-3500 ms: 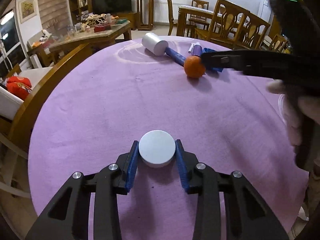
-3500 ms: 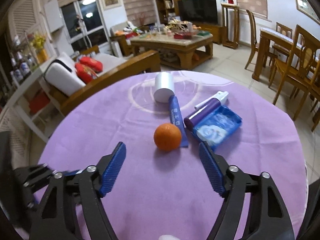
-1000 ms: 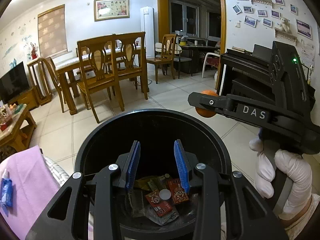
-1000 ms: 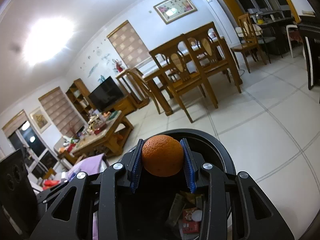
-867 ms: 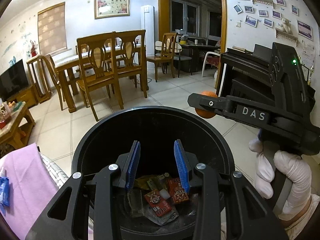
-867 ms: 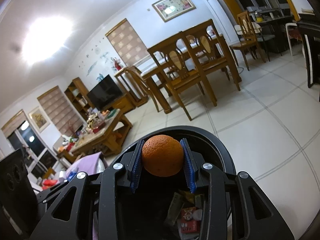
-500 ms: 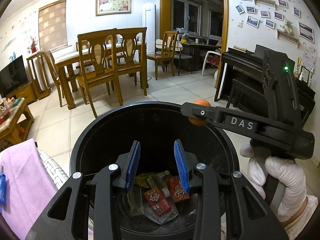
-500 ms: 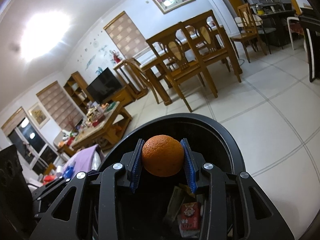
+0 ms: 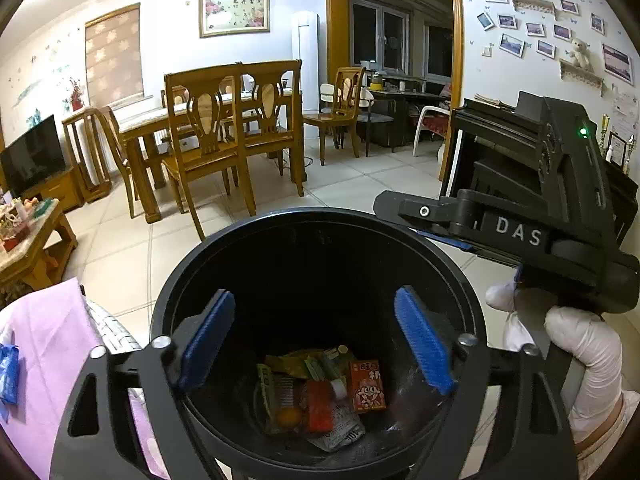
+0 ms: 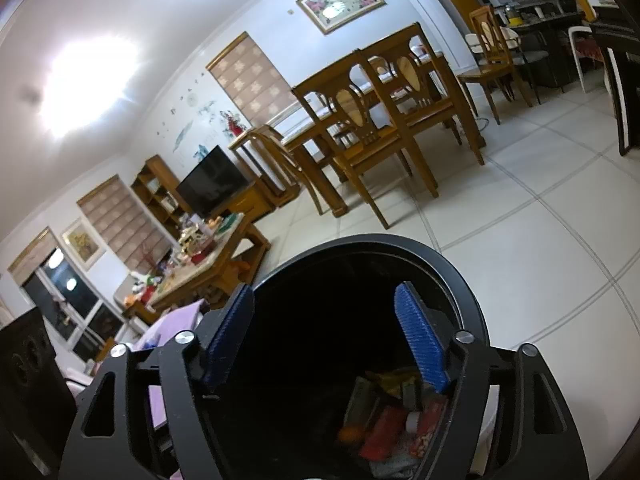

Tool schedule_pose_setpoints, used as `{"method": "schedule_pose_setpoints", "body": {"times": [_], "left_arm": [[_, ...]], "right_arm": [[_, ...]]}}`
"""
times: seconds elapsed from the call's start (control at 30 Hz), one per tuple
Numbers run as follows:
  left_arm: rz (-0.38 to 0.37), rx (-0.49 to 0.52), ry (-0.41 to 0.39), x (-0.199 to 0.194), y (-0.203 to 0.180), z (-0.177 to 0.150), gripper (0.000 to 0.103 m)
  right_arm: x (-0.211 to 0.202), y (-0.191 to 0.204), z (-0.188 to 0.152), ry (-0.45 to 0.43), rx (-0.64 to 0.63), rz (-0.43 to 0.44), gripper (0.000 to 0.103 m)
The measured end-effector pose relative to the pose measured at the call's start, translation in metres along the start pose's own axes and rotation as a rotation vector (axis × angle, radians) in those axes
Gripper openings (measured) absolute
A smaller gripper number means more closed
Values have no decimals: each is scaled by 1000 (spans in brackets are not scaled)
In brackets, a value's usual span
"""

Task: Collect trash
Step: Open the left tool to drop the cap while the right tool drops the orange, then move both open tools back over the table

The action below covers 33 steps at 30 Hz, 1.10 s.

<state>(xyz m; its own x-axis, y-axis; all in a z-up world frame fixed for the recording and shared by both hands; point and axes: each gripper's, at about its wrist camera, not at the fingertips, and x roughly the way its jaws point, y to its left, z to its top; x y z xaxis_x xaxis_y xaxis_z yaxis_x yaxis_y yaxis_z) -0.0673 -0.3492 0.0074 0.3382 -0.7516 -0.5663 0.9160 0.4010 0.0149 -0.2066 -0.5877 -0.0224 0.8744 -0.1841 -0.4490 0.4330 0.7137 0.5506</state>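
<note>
Both grippers hang over the black bin [image 9: 320, 224]. From the left wrist, the left gripper [image 9: 316, 340] has just spread its jaws, nothing between them; the orange [image 9: 289, 417] lies below among wrappers [image 9: 366, 386]. From the right wrist, the right gripper [image 10: 326, 340] has likewise just parted, empty, the orange [image 10: 352, 435] down in the bin beneath.

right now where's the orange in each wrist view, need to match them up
Left wrist: the orange lies low at the bottom of the black bin, left of the red carton.
Right wrist: the orange is low, right of centre, in the bin, left of the red wrappers.
Shared landmark: the framed picture on the wall.
</note>
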Motion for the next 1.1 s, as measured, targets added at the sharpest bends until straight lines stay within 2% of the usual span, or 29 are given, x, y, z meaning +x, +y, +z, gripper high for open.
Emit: {"method": "schedule_pose_setpoints", "body": {"times": [0.07,0.27,0.43,0.7,1.1], "left_arm": [[13,0,4,1,0,-1,93],[23,-11,7,-2,2,-1,98],[34,-36,4,-13,8,0,98],[91,-105,-8,-47,43,-11,98],[199,-238,-7,-93,118,-45,98]], "right_arm": [[-1,1,0,4,10,11,82],[-2,4,-2,21,39,32,97],[-2,9,-1,44,64,40,98],[8,34,-10,109,46,14,98],[36,130,-39,207,-121,85,98]]}}
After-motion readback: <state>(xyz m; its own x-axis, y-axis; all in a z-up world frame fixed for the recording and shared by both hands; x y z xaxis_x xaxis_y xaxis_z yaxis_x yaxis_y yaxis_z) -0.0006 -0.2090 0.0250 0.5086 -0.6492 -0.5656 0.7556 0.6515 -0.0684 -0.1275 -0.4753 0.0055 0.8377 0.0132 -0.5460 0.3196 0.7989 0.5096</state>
